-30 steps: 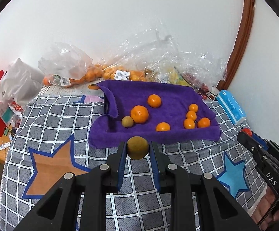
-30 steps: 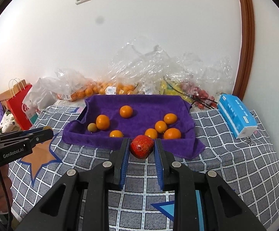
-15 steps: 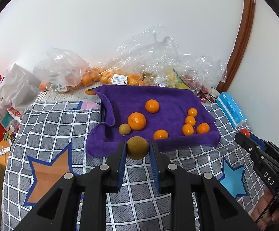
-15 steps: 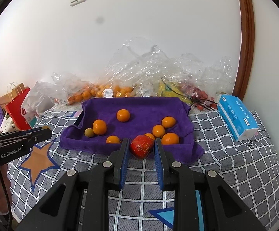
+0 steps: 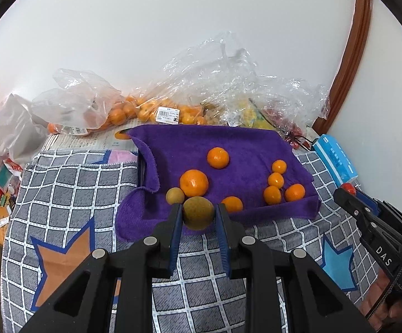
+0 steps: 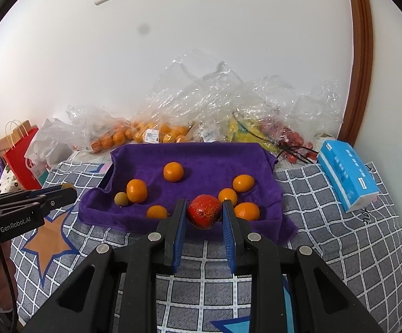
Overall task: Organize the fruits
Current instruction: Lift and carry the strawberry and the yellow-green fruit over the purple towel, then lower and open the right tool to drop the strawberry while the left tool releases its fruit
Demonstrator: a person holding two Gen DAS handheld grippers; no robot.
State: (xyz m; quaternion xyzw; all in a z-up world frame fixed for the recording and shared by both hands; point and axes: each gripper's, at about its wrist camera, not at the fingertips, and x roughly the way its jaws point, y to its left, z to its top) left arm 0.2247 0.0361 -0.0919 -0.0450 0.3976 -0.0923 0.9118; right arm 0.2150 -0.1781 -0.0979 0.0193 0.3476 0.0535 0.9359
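A purple towel (image 5: 245, 149) (image 6: 209, 161) lies over a tray on the checked cloth, with several oranges (image 5: 194, 182) (image 6: 173, 171) and a small brown-green fruit (image 5: 174, 195) (image 6: 121, 198) on it. My left gripper (image 5: 198, 213) is shut on a larger brown-green fruit (image 5: 198, 212), held above the towel's near edge. My right gripper (image 6: 204, 215) is shut on a red fruit (image 6: 204, 214), held above the towel's near edge beside two oranges. Each gripper also shows at the edge of the other's view (image 5: 367, 222) (image 6: 34, 197).
Clear plastic bags of oranges (image 5: 151, 111) (image 6: 145, 133) and other fruit lie behind the towel against the wall. A blue tissue pack (image 6: 348, 174) (image 5: 335, 158) lies right of the towel. A red paper bag (image 6: 23, 163) stands at left. The checked cloth (image 5: 70, 191) has star patches.
Both grippers have moved a little further forward over the towel's near edge, each still holding its fruit. The fruits on the towel have not moved.
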